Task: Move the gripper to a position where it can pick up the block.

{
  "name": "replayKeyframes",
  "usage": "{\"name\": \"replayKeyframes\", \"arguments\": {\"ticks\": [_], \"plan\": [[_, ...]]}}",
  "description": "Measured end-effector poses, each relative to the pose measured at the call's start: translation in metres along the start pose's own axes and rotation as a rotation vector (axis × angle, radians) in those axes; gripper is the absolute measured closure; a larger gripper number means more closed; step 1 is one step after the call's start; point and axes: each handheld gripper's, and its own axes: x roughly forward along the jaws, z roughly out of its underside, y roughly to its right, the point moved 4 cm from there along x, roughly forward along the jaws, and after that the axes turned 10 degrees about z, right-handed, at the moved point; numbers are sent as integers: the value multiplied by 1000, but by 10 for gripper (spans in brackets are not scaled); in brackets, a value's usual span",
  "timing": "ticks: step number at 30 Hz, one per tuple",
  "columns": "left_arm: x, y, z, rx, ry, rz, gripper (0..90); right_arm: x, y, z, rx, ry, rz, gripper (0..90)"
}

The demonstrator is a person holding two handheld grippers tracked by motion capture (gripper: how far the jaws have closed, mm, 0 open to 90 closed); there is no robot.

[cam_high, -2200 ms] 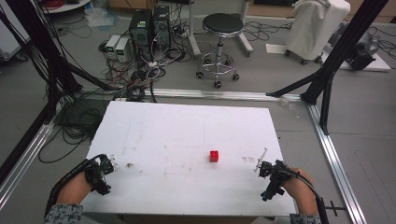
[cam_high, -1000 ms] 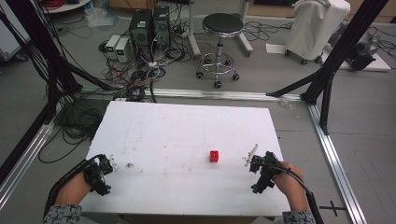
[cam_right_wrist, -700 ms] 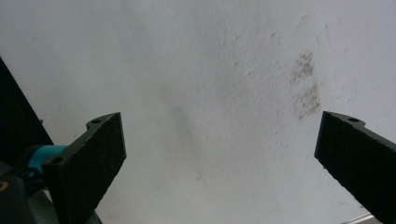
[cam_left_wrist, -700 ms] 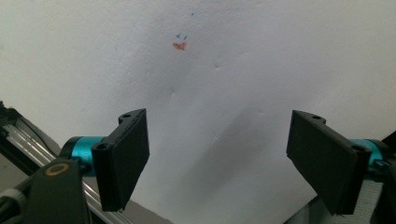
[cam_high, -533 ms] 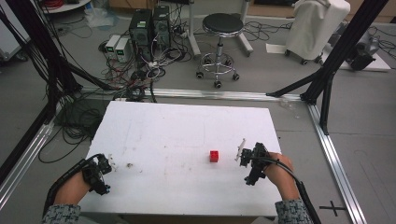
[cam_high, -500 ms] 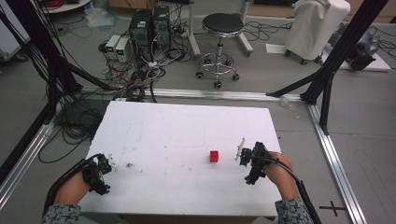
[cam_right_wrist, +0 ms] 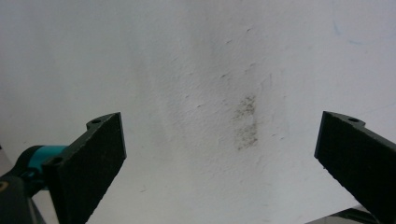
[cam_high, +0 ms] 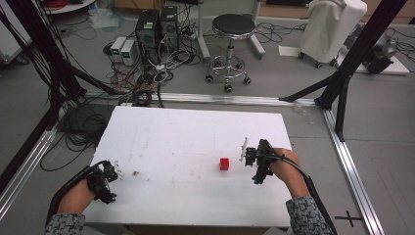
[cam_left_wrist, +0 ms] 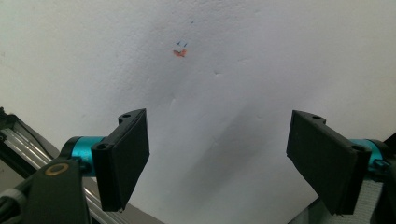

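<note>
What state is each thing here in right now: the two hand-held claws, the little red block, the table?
Left gripper: open, holding nothing, over the table's near left corner.
Right gripper: open, holding nothing, just right of the block.
Red block: resting on the table, untouched.
White table: scuffed, with small stains.

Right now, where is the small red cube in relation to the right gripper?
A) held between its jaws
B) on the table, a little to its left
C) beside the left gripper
B: the red cube sits alone on the white table, just left of the open right gripper, untouched.
</note>
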Motion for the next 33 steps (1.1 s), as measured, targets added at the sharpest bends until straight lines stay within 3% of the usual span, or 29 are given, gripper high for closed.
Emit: {"name": "replayKeyframes", "arguments": {"ticks": [13, 20, 33], "plan": [[0, 0, 0, -1, 4, 2, 215, 0, 18, -27, -76, 41, -61, 12], [2, -1, 0, -1, -2, 7, 215, 7, 24, -45, -136, 66, -67, 12], [1, -2, 2, -7, 7, 10, 215, 23, 23, -84, -204, 91, -104, 12]]}}
